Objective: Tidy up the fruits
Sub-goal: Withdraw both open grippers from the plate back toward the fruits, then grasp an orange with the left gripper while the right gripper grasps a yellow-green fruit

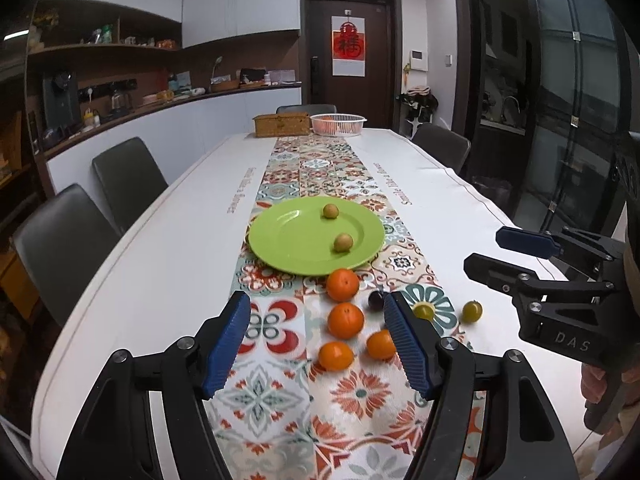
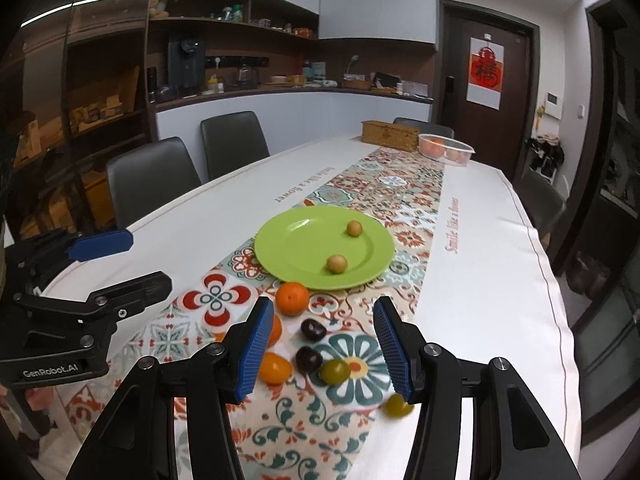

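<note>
On table runner, near edge: loose oranges (image 1: 345, 320), dark and green grapes (image 2: 335, 371) short of green plate (image 1: 316, 240). Left gripper (image 1: 316, 340), right gripper (image 2: 322, 350) wide open, empty. Judged mid-sort: next, close on one fruit.

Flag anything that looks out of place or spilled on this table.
Nothing is spilled or damaged. The green plate holds only two small tan fruits; the oranges, dark plums and green fruits lie loose on the patterned runner beside it, unsorted.
</note>
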### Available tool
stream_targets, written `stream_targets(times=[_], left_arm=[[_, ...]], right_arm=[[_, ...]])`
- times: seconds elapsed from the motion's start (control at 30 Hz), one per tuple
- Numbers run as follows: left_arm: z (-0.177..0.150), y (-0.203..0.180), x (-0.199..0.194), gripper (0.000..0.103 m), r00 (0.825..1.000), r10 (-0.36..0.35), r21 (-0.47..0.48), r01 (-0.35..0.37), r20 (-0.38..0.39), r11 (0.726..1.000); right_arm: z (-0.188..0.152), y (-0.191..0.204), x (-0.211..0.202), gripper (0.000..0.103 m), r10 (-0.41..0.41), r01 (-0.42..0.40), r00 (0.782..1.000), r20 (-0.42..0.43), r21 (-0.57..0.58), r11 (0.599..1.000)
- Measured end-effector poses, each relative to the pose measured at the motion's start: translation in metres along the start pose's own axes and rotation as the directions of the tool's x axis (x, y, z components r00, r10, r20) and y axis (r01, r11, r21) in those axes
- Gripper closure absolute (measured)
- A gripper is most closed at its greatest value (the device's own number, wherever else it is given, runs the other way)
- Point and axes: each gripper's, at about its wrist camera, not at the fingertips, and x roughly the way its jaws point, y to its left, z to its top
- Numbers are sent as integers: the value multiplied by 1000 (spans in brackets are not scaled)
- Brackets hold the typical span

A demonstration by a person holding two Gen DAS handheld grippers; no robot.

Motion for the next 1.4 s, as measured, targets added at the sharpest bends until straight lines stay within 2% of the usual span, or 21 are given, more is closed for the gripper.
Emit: stream_targets(times=[0.13, 0.37, 0.7, 1.1, 1.4], left_arm=[[-11, -4, 0, 35, 1000, 8, -13, -8, -12, 1000], [-30, -10, 6, 34, 999, 29, -11, -30, -42, 1000], [-48, -17, 38, 35, 992, 17, 6, -16, -122, 1000], [-52, -11, 85, 35, 966, 9, -12, -13, -257, 1000], [-55, -10, 103, 40, 955, 3, -4, -4, -298, 1000]], right_arm=[[-9, -7, -4, 50, -14, 14, 1000, -16, 39, 999], [-30, -17, -9, 50, -92, 94, 995, -30, 82, 992], [-58, -31, 5, 50, -126, 139, 986, -109, 125, 982], [-68, -48, 43, 50, -128, 166, 971, -200, 185, 969], [-75, -55, 60, 50, -136, 190, 957, -255, 202, 961]])
